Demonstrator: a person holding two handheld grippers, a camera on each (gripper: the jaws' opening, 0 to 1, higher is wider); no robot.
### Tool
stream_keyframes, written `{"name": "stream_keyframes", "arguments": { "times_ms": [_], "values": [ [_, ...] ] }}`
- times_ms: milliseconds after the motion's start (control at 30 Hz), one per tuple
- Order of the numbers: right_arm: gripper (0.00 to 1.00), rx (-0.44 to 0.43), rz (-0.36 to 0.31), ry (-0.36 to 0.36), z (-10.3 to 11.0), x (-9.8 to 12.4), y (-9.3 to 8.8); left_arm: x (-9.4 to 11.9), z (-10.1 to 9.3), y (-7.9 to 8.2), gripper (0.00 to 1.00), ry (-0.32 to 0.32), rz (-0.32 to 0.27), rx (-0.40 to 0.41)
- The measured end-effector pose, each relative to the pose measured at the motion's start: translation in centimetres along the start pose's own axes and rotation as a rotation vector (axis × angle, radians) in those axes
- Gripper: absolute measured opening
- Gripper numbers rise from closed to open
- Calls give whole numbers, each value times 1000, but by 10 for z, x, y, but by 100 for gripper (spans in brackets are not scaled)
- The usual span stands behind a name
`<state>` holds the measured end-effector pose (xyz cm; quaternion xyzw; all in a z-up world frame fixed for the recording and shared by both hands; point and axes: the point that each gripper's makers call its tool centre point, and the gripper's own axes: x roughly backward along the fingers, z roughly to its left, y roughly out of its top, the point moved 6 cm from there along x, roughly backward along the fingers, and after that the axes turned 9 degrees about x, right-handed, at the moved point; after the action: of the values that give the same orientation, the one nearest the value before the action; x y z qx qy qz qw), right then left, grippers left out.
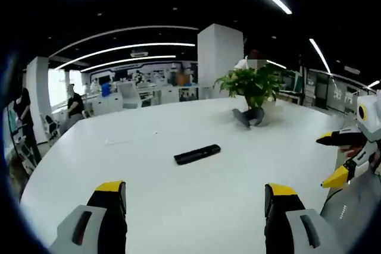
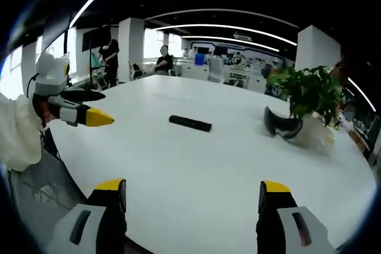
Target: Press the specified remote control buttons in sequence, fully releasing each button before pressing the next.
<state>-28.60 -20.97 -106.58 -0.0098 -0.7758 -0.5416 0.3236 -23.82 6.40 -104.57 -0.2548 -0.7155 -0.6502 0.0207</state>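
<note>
a white table (image 1: 178, 206) in an office. the left gripper (image 1: 195, 197) hangs released, its 2 jaws wide apart and holding nothing. a black remote (image 1: 197, 154) lies flat mid-table, well apart from it. a potted plant (image 1: 253, 96) stands beyond. the right gripper (image 2: 190, 197) is likewise released above the table edge.

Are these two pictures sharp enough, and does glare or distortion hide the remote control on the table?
Left gripper view: fisheye bends the table edge and ceiling lights; the remote control is small, dark, its buttons unreadable. Right gripper view: same curving, bright windows at left, soft sheen on the table, remote control clear of glare; plant slightly blurred.
</note>
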Motion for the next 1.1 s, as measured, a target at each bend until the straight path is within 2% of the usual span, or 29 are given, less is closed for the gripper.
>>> {"name": "stream_keyframes", "arguments": {
  "times_ms": [100, 167, 267, 433, 533, 667, 733, 833, 1000, 1100],
  "values": [
    [93, 6, 3, -3, 1, 0, 0, 16, 5, -7, 100, 53, -12, 12],
    [94, 9, 6, -4, 1, -1, -1, 27, 7, -14, 100, 107, -29, -25],
    [95, 19, 10, -4, 2, -1, -1, 40, 8, -26, 100, 159, -13, -87],
    [96, 32, 26, 1, 3, -2, -2, 50, 13, -29, 100, 173, -4, -127],
    [97, 34, 28, 2, 3, -2, -1, 58, 16, -28, 100, 198, -26, -148],
    [97, 23, 32, 4, 2, -2, -2, 54, 16, -27, 100, 223, -45, -164],
    [96, 16, 33, 3, 1, -2, -3, 54, 16, -28, 100, 226, -23, -201],
    [96, 4, 29, -1, -2, -2, -3, 57, 15, -21, 100, 219, -69, -183],
    [95, -19, 17, -6, -3, -1, -2, 59, 17, -18, 100, 225, -99, -151],
    [95, -12, 19, -3, -2, -1, -2, 59, 18, -19, 100, 233, -93, -154]
  ]
}}
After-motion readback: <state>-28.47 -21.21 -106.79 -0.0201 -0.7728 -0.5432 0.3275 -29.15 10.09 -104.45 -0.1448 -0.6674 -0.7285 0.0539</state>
